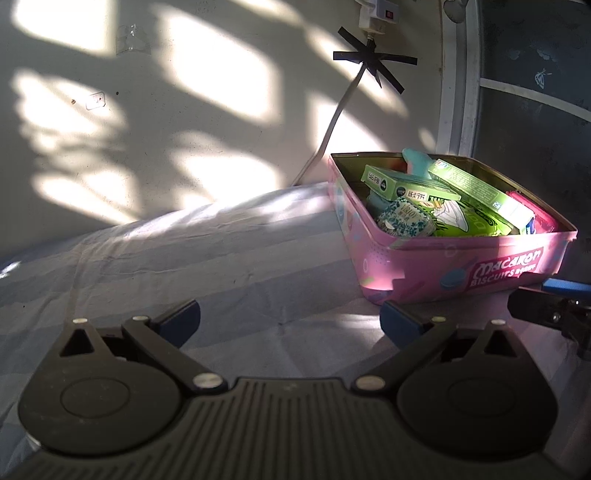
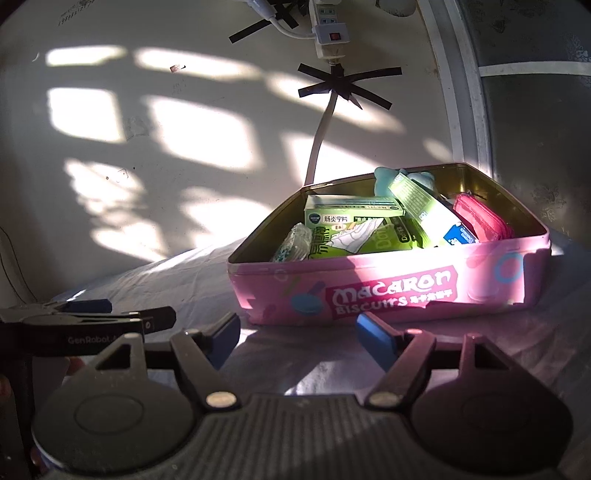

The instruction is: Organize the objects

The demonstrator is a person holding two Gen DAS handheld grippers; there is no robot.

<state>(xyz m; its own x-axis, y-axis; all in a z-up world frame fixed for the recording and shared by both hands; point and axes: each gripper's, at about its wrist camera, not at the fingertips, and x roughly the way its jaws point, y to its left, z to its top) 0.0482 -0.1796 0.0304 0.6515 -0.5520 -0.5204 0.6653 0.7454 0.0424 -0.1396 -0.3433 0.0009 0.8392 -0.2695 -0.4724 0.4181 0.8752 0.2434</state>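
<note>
One pink biscuit tin (image 2: 391, 291) sits on one bed (image 1: 221, 258), holding three green boxes (image 2: 351, 214), one pink pouch (image 2: 480, 218), one patterned packet (image 2: 295, 242) and one teal item (image 2: 386, 177), with two hand-held grippers (image 1: 290, 321) nearby

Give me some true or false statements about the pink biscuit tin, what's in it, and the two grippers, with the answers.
1. The pink rectangular metal biscuit tin stands open, with no lid on it. True.
2. The tin is empty. False: it holds green cardboard boxes, a pink zip pouch and other small packets.
3. The left gripper is clamped on a green box. False: its jaws stand wide apart with only the striped bedsheet between them.
4. The right gripper holds nothing. True.
5. A white power strip hangs on the wall above the tin, its cable fixed with black tape. True.
</note>
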